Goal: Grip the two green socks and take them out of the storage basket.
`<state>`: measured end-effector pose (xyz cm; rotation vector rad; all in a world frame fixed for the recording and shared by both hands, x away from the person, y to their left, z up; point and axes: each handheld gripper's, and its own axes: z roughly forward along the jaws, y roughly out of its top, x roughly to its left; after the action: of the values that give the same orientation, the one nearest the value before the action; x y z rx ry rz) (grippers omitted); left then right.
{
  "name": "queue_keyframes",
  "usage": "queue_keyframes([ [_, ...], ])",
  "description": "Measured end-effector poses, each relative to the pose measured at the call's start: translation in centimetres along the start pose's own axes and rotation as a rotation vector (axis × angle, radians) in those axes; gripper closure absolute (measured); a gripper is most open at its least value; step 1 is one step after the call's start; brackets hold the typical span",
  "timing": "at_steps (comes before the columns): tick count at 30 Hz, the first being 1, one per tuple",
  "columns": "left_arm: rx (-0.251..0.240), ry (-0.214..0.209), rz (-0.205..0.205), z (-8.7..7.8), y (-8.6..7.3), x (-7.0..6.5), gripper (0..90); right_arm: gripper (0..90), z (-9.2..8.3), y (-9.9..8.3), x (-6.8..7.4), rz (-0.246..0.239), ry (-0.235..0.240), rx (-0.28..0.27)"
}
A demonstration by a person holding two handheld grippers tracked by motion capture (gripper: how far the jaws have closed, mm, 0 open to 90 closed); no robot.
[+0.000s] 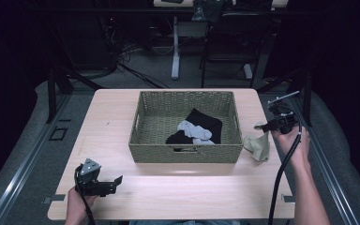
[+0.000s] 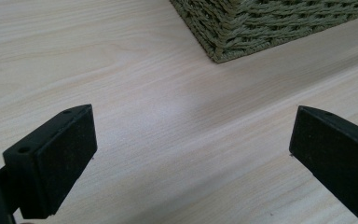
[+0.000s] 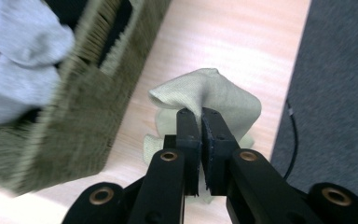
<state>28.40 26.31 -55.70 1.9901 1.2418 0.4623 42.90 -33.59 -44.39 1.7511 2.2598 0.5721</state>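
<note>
A beige sock (image 1: pixel 258 145) hangs down to the table just right of the woven basket (image 1: pixel 143 140), pinched at its top by my right gripper (image 1: pixel 264 125). In the right gripper view the two jaws are pressed together on a fold of the beige sock (image 3: pixel 219 95), and my right gripper (image 3: pixel 201 116) sits beside the basket's wall (image 3: pixel 79 116). Inside the basket lie a grey sock (image 1: pixel 194 130) and black cloth (image 1: pixel 206 121). My left gripper (image 1: pixel 117 180) rests at the table's front left, jaws wide apart over bare wood; in its own view the left gripper (image 2: pixel 191 154) holds nothing.
The basket's near corner (image 2: pixel 223 46) is ahead of the left gripper. The light wooden table (image 1: pixel 178 192) ends close to the right of the beige sock, with dark floor (image 3: pixel 335 70) beyond. A cable (image 1: pixel 281 173) trails from the right gripper along the forearm.
</note>
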Motion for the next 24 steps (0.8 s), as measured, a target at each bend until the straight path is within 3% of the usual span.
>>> queue_keyframes([
  [5,0.001,-0.006,0.001,0.0,0.0,0.0,0.7,86.8,3.9,-1.1,-0.7,0.056,0.021,0.023],
  [6,0.001,-0.004,0.000,0.0,0.0,0.0,0.7,86.3,5.5,-1.5,-0.7,0.066,0.023,0.040],
  [8,0.002,-0.004,-0.001,0.0,0.0,0.0,0.7,85.6,6.1,-1.6,-0.7,0.065,0.030,0.052],
  [9,0.002,-0.004,-0.001,0.0,0.0,0.0,0.7,84.4,6.9,-1.8,-0.5,0.087,0.022,0.040],
  [12,0.000,-0.003,-0.003,0.0,0.0,0.0,0.7,74.5,7.7,-1.9,-0.4,0.072,0.038,0.061],
  [13,-0.005,-0.004,-0.004,0.0,0.0,0.0,0.7,67.0,7.7,-2.0,-0.2,0.073,0.029,0.054],
  [14,-0.004,-0.004,-0.004,0.0,-0.1,0.0,0.7,53.4,7.3,-2.0,0.0,0.058,0.027,0.037],
  [15,-0.005,-0.004,-0.004,0.0,-0.1,0.0,0.7,53.4,7.3,-2.0,0.0,0.058,0.027,0.037],
  [19,-0.005,-0.005,-0.003,0.0,0.0,0.0,0.7,35.1,5.4,-2.6,0.7,0.026,0.017,-0.015],
  [21,-0.005,-0.005,0.000,0.0,0.0,0.0,0.7,27.7,4.1,-3.4,1.1,0.006,0.012,-0.049],
  [22,0.000,-0.005,0.000,0.0,0.0,0.0,0.7,19.9,3.1,-4.2,1.4,-0.012,0.008,-0.070],
  [24,0.000,-0.004,0.001,0.0,0.0,0.0,0.7,18.2,2.7,-4.7,1.5,-0.021,0.002,-0.080],
])
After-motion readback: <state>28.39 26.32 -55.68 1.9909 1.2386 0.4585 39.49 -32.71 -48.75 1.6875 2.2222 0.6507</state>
